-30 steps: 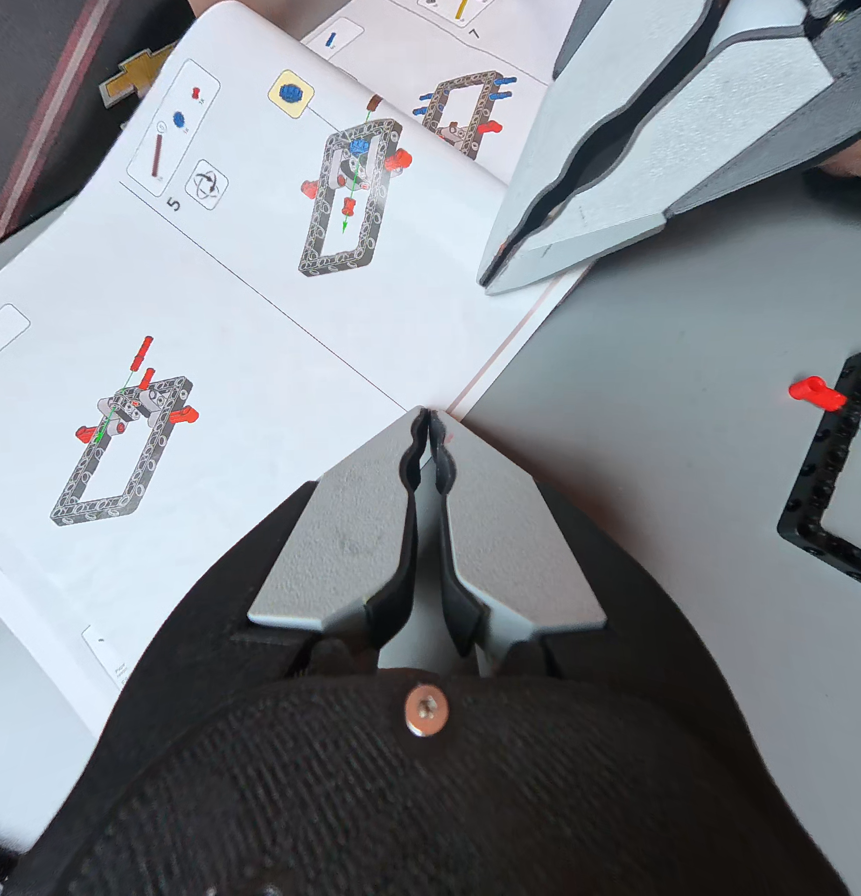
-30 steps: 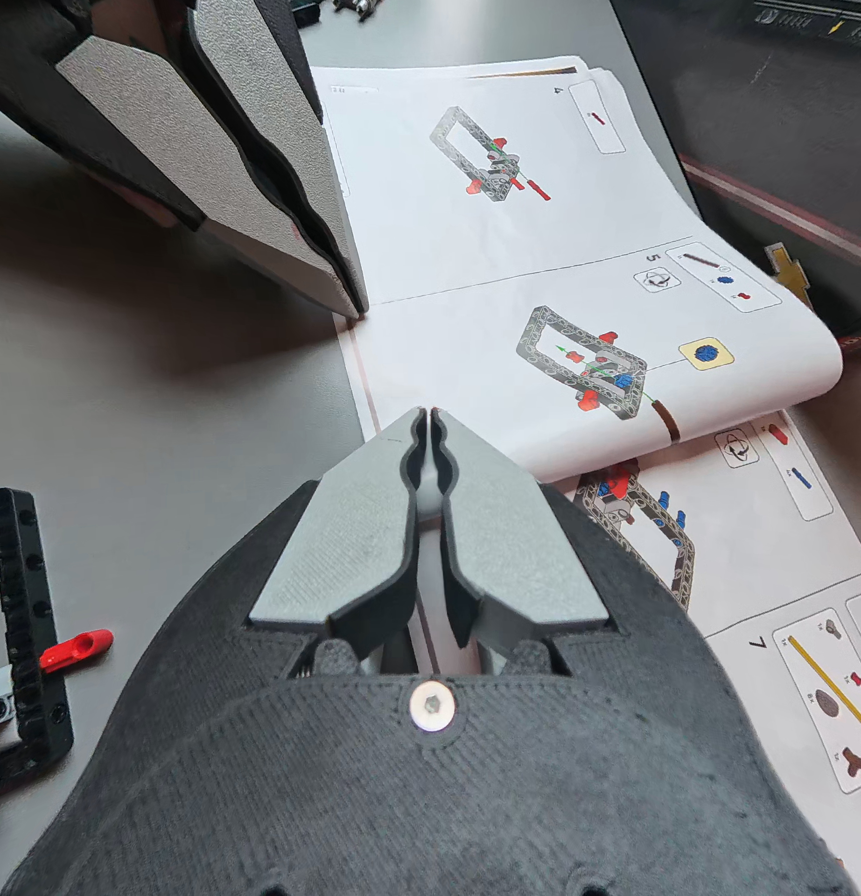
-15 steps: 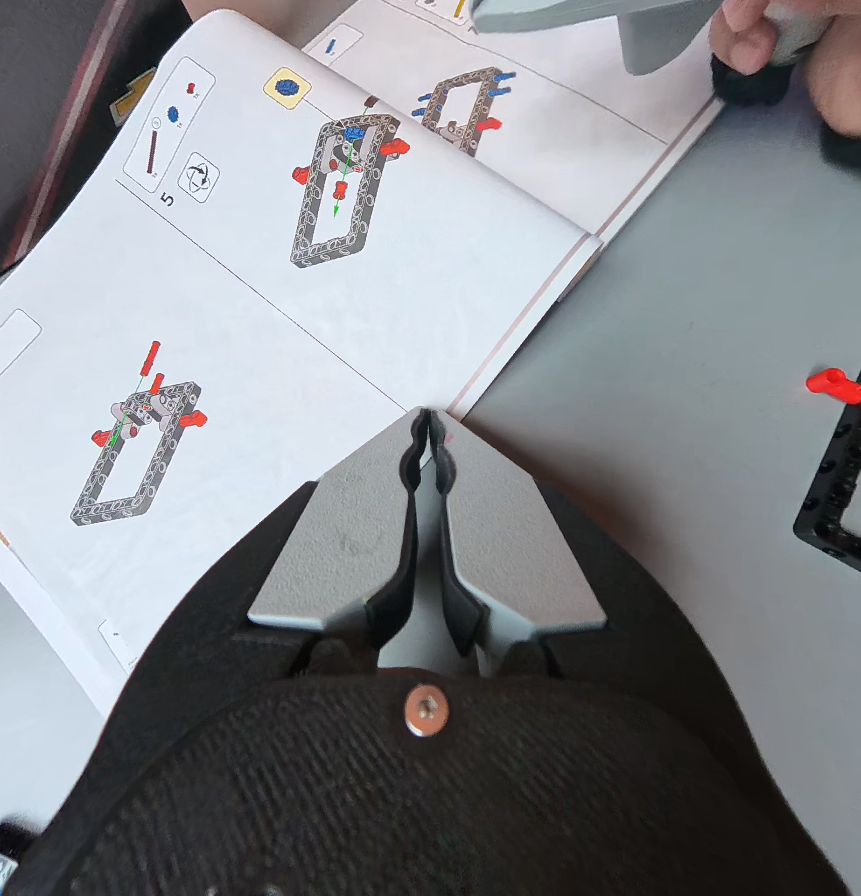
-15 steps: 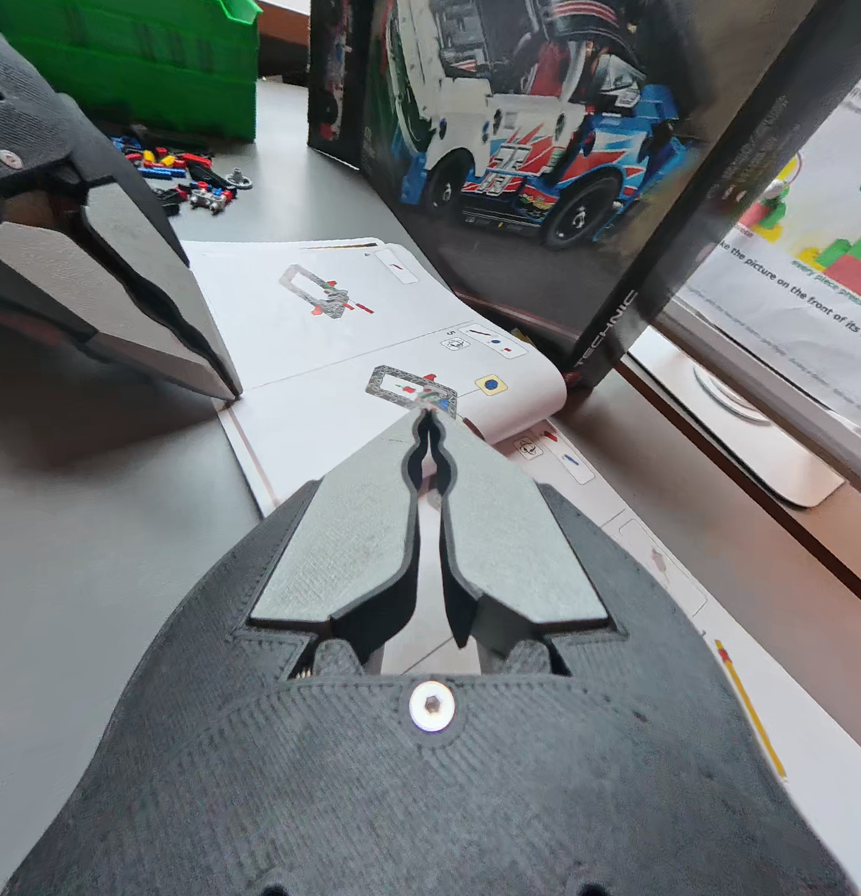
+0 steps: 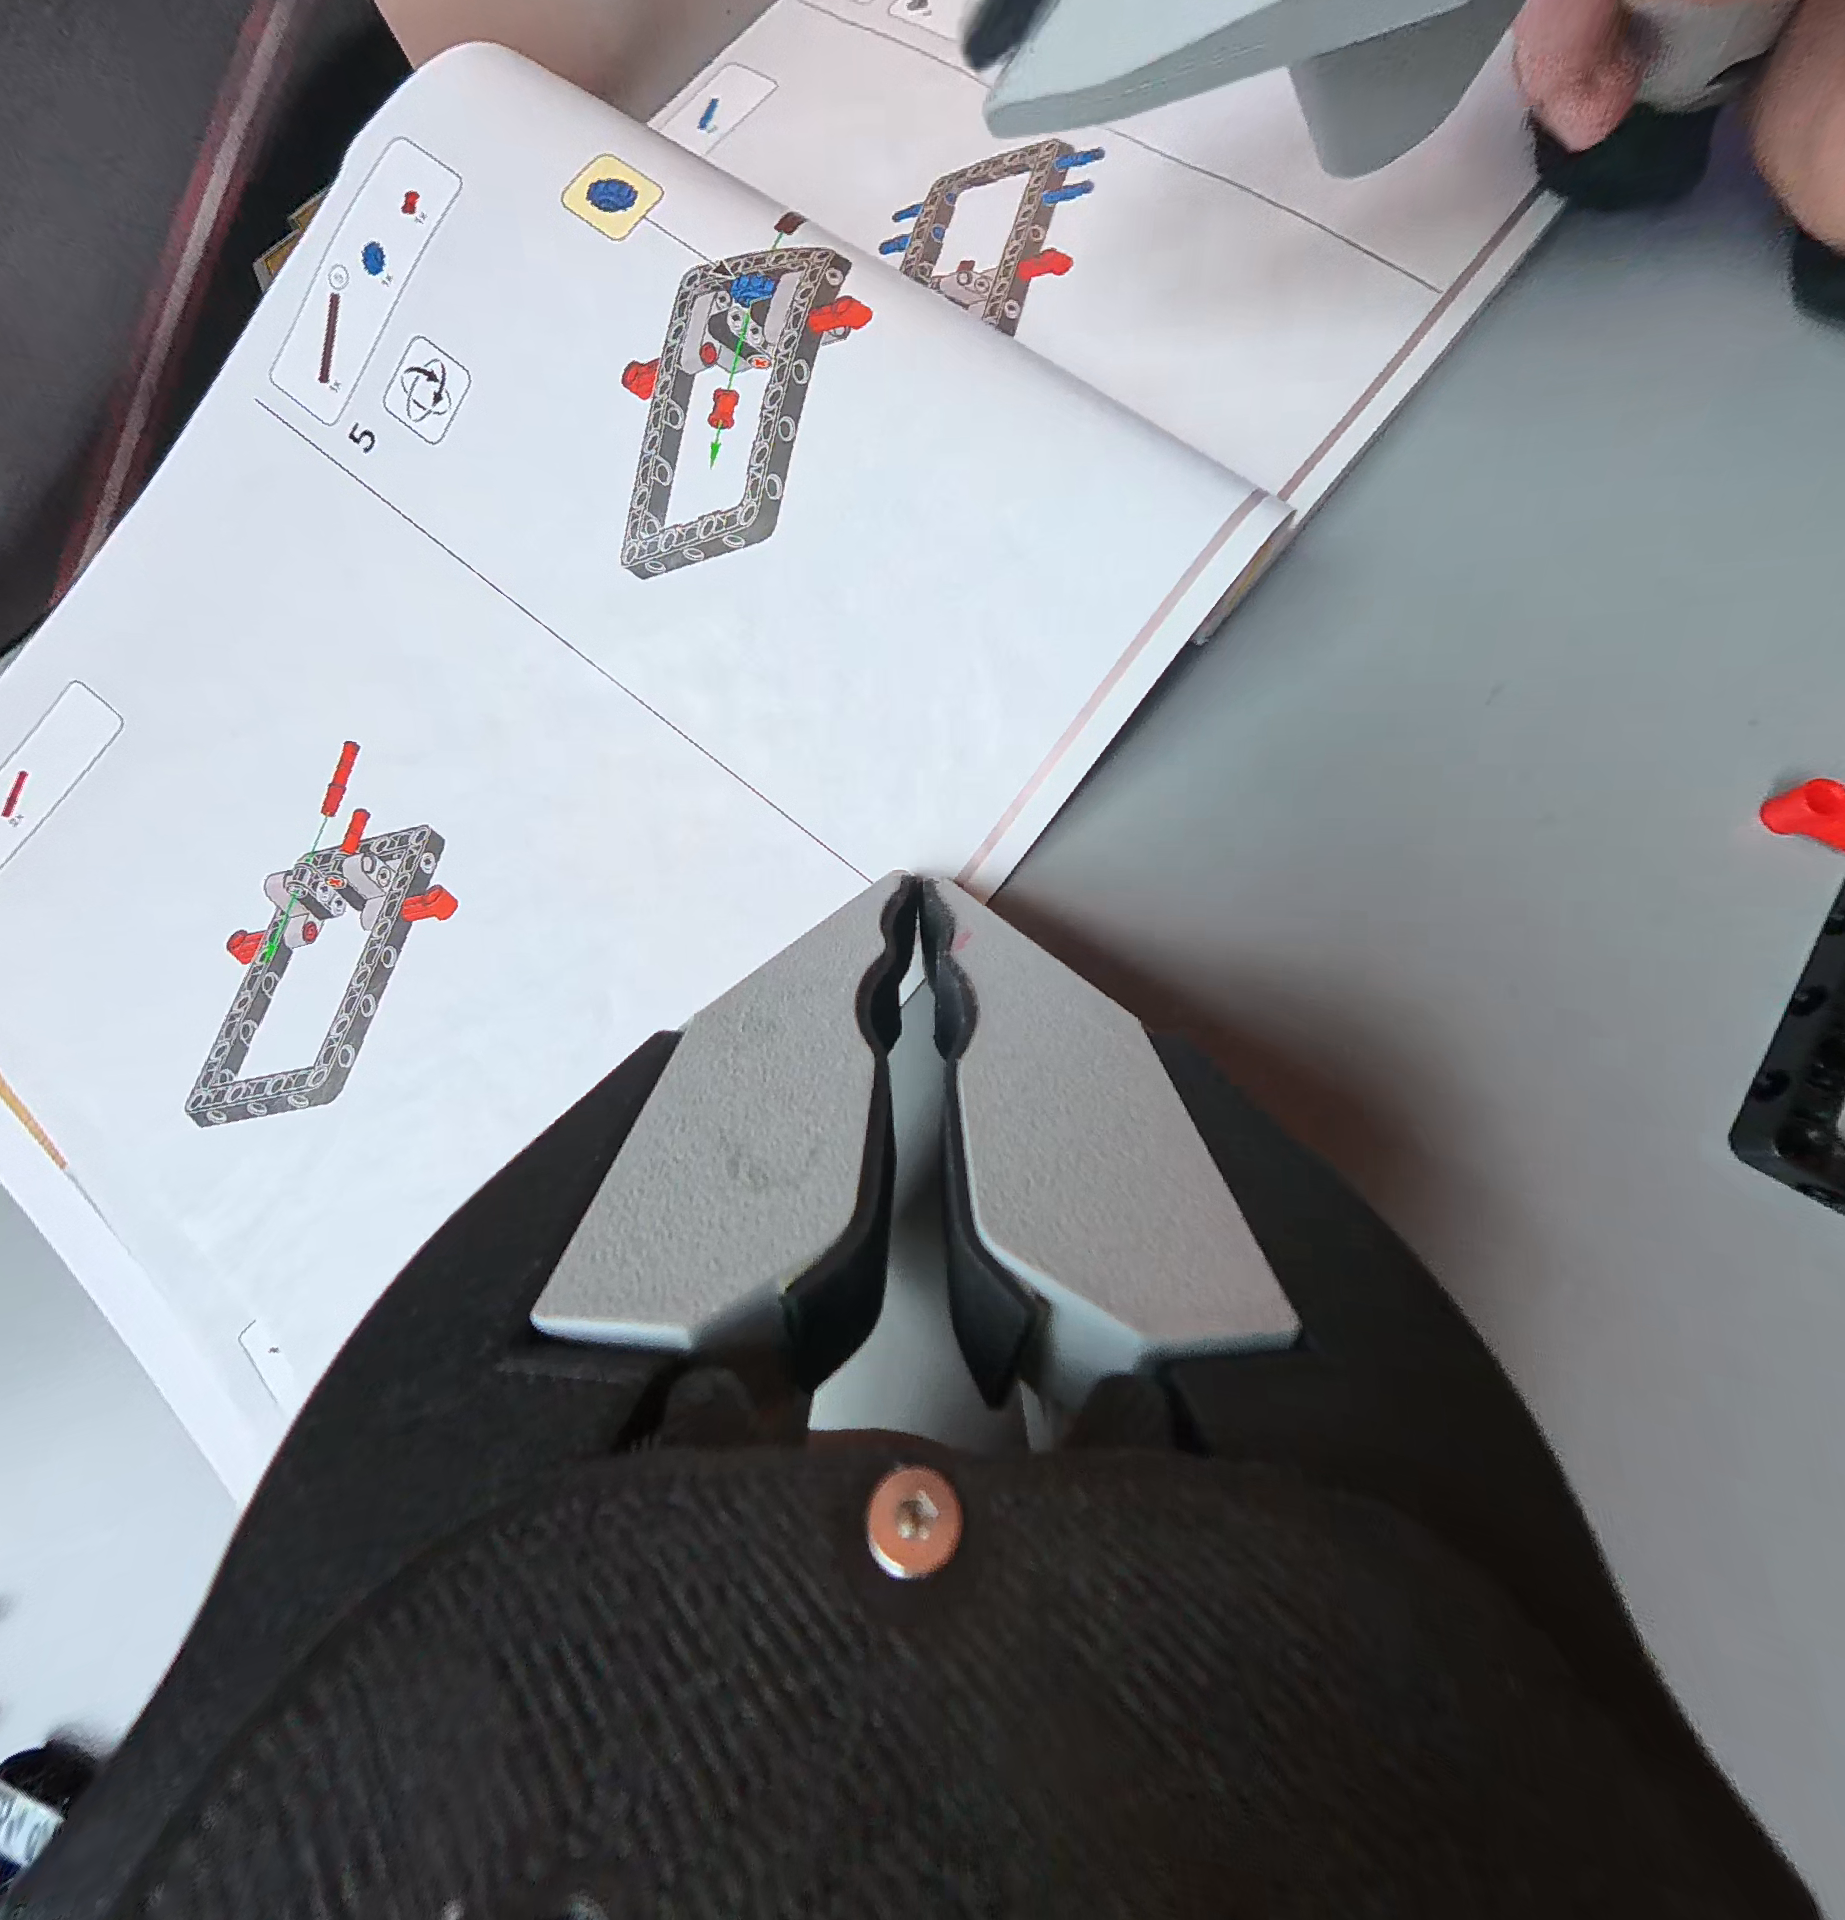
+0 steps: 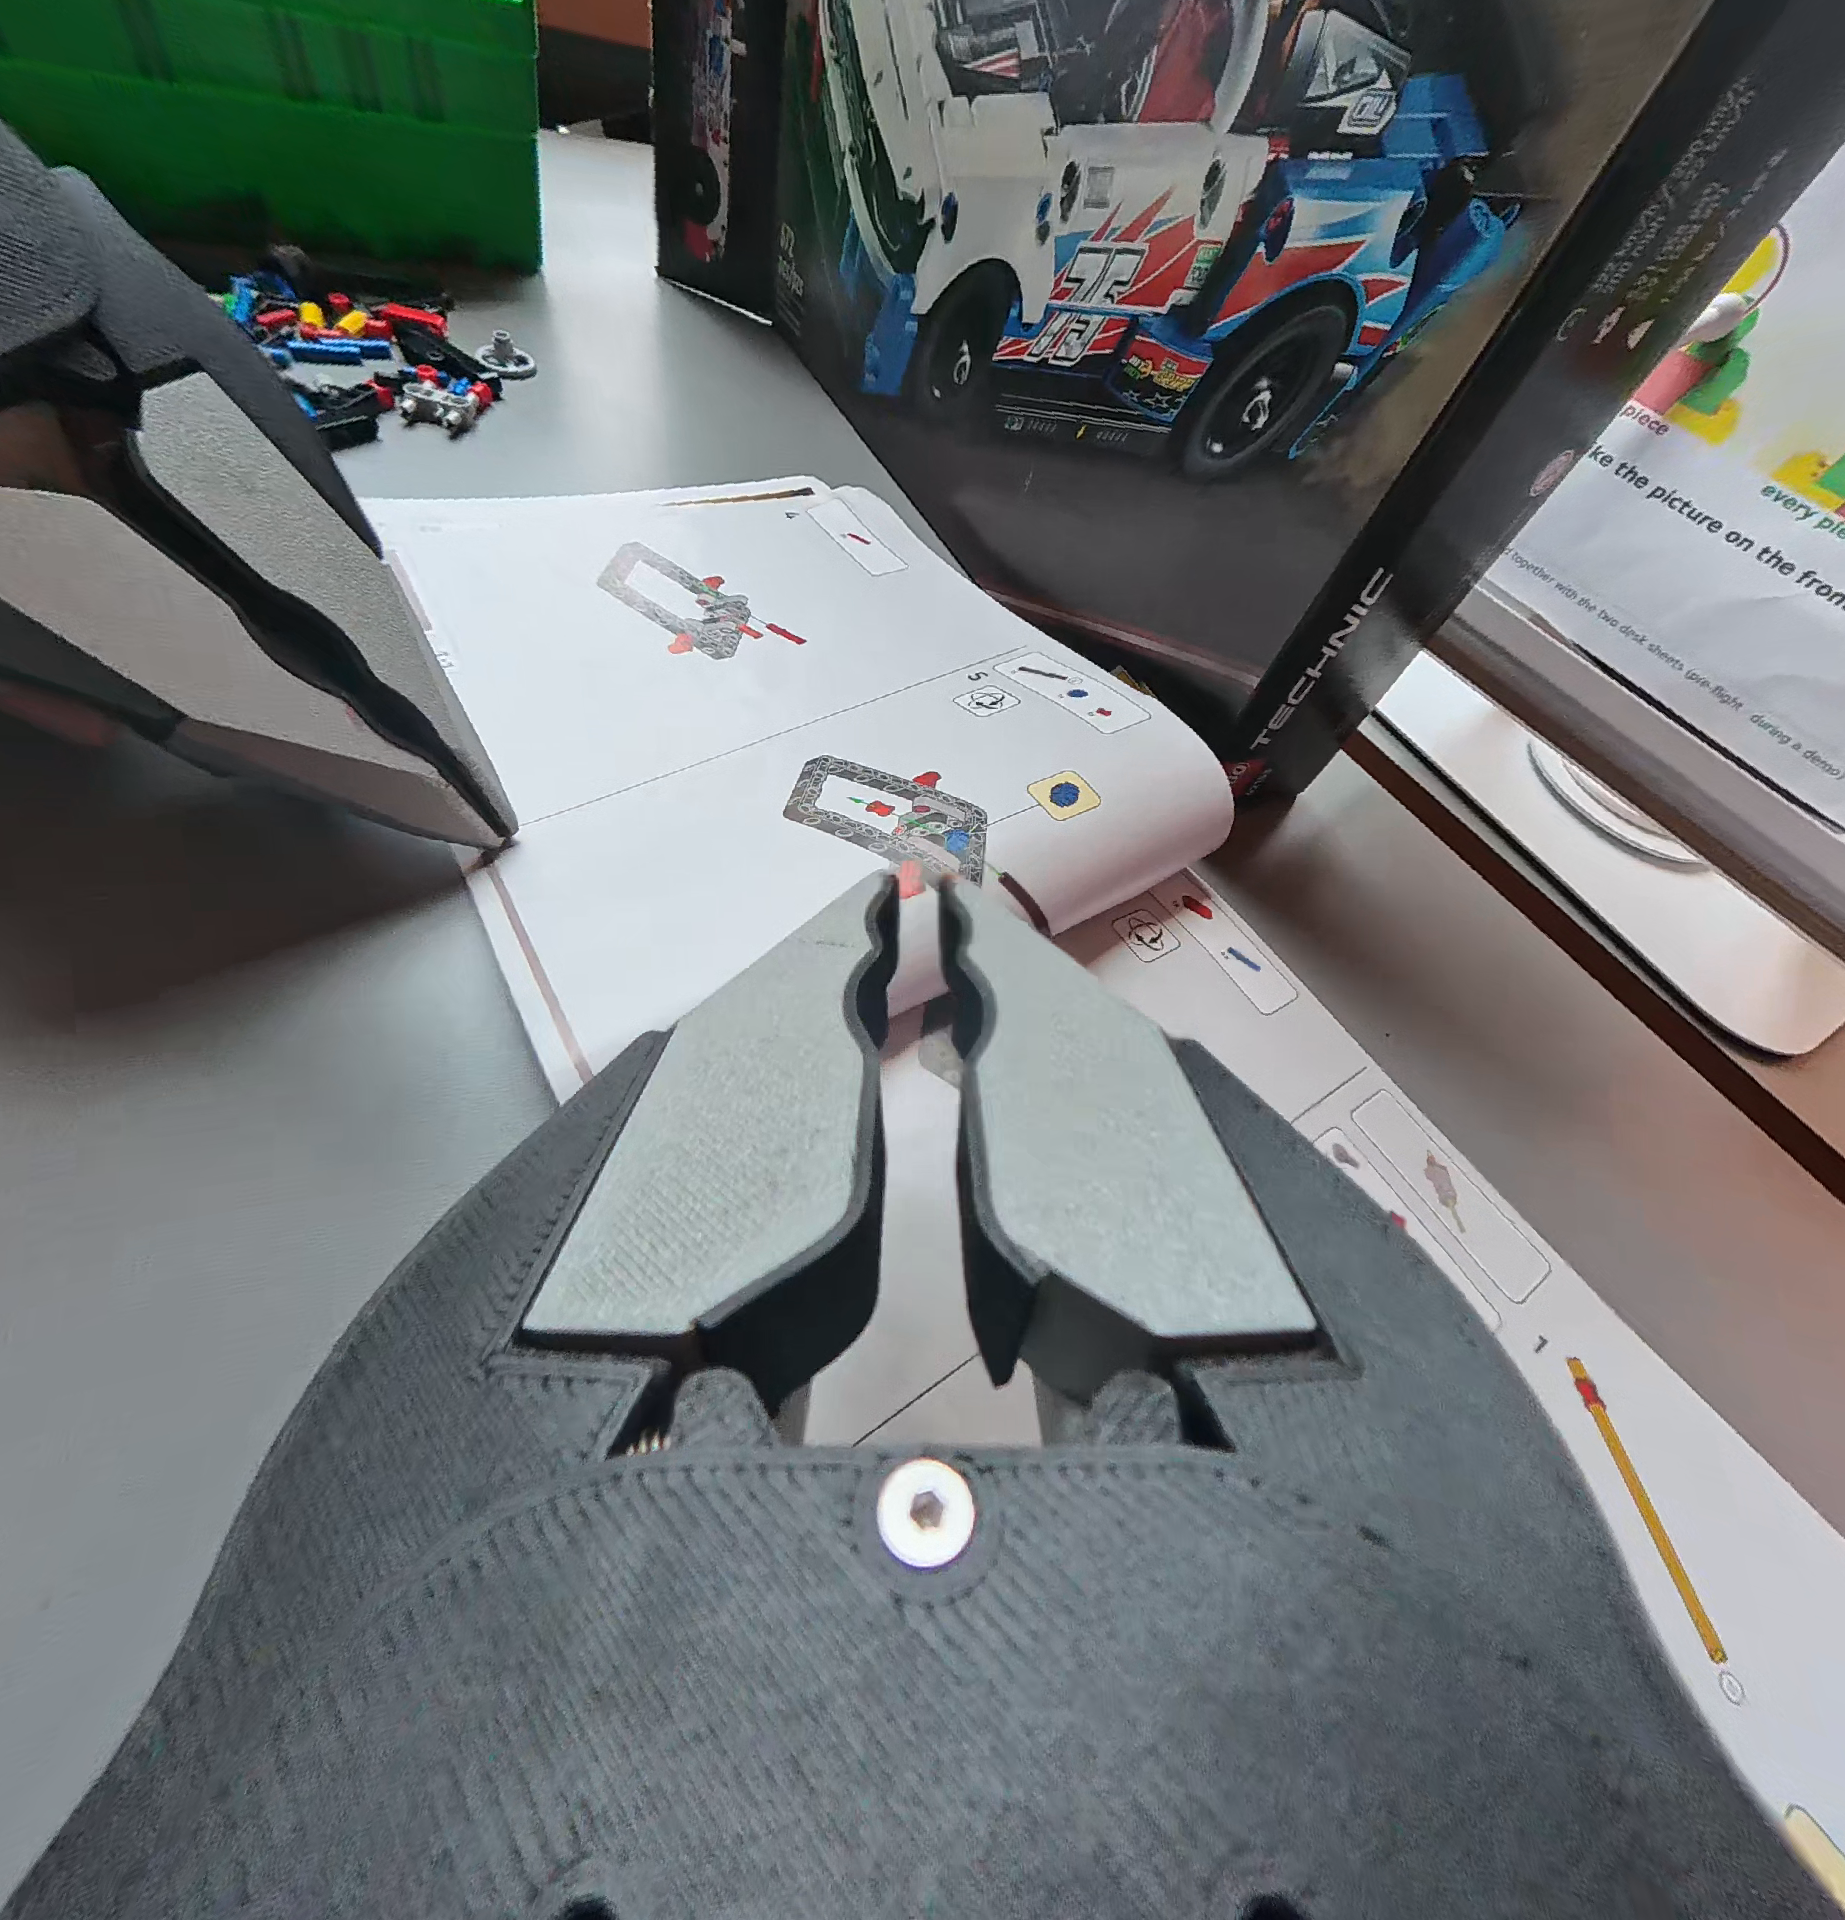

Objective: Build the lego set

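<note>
The black frame (image 5: 1822, 1060) of the build lies at the right edge of the left wrist view, on the grey table (image 5: 1469, 727), a red pin (image 5: 1817, 821) poking from its side; nobody touches it. Left of it, the instruction booklet (image 5: 689, 675) fills the upper left of that frame, its top page curling upward. The left gripper (image 5: 916, 891), jaws pressed together with nothing between them, rests its tips on the booklet's near edge, apparently pinning the curling page flat so the diagrams stay readable. In the right wrist view, the right gripper (image 6: 916, 891) hovers mid-frame above the lower page, jaws parted by a thin slit and empty. Beyond, the set's box (image 6: 1157, 260) stands upright behind the booklet, likely propped as a reference. The loose parts (image 6: 378, 353) wait in the upper left before a green bin (image 6: 274, 114). This looks like a consulting pause; fetching the next piece comes next.
</note>
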Demonstrator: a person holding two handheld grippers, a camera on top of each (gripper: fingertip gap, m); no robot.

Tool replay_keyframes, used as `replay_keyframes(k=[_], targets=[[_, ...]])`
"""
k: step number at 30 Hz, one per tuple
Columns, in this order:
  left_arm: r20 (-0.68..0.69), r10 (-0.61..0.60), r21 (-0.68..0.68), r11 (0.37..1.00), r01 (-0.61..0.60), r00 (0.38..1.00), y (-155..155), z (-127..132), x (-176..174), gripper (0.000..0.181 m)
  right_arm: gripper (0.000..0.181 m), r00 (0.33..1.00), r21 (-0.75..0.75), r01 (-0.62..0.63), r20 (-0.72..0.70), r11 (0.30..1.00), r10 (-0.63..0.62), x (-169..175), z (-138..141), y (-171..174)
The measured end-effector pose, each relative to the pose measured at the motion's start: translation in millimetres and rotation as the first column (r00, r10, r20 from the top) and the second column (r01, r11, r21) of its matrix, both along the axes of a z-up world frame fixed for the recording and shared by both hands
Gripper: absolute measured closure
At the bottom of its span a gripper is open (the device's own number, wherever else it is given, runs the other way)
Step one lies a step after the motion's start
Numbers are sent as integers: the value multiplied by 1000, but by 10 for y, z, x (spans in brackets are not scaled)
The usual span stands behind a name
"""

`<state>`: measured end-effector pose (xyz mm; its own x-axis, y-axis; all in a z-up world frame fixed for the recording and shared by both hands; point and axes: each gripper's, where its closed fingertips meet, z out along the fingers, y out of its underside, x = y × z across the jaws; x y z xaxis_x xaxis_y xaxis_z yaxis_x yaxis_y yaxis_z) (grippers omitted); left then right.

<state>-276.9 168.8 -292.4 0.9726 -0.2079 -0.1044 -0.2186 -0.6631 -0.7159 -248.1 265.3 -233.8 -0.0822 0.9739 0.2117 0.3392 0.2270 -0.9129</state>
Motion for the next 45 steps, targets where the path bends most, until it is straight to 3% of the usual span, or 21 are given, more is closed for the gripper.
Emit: replay_keyframes(k=[4, 21, 24, 31, 34, 39, 45], targets=[[-11, 0, 2, 1000, 0, 1000, 1, 1, -3, 181, 156, 999, -31, 44, 1, 999, -44, -7, 4, 80], [-23, 4, 5, 1000, -4, 1000, 4, 2, -7, 181, 155, 999, -34, 41, -3, 999, -41, -2, 9, 75], [0, 41, 3, 999, -41, 999, 0, 11, -64, 172, 156, 998, -40, 50, -30, 998, -51, 12, 50, 91], [3, 44, 0, 999, -44, 999, -29, 26, -71, 167, 157, 994, -66, 45, -96, 997, -52, 65, 151, 96], [67, 65, 3, 998, -65, 996, -28, 41, -91, 167, 158, 995, -83, 29, -98, 996, -37, 78, 151, 75], [147, 68, -32, 997, -64, 987, -66, 2, -101, 172, 174, 998, -101, -37, 43, 994, 42, 49, -74, -48], [133, 61, -26, 998, -58, 989, -72, 0, -102, 172, 181, 976, 79, -114, 197, 990, 96, 12, -343, -239]])
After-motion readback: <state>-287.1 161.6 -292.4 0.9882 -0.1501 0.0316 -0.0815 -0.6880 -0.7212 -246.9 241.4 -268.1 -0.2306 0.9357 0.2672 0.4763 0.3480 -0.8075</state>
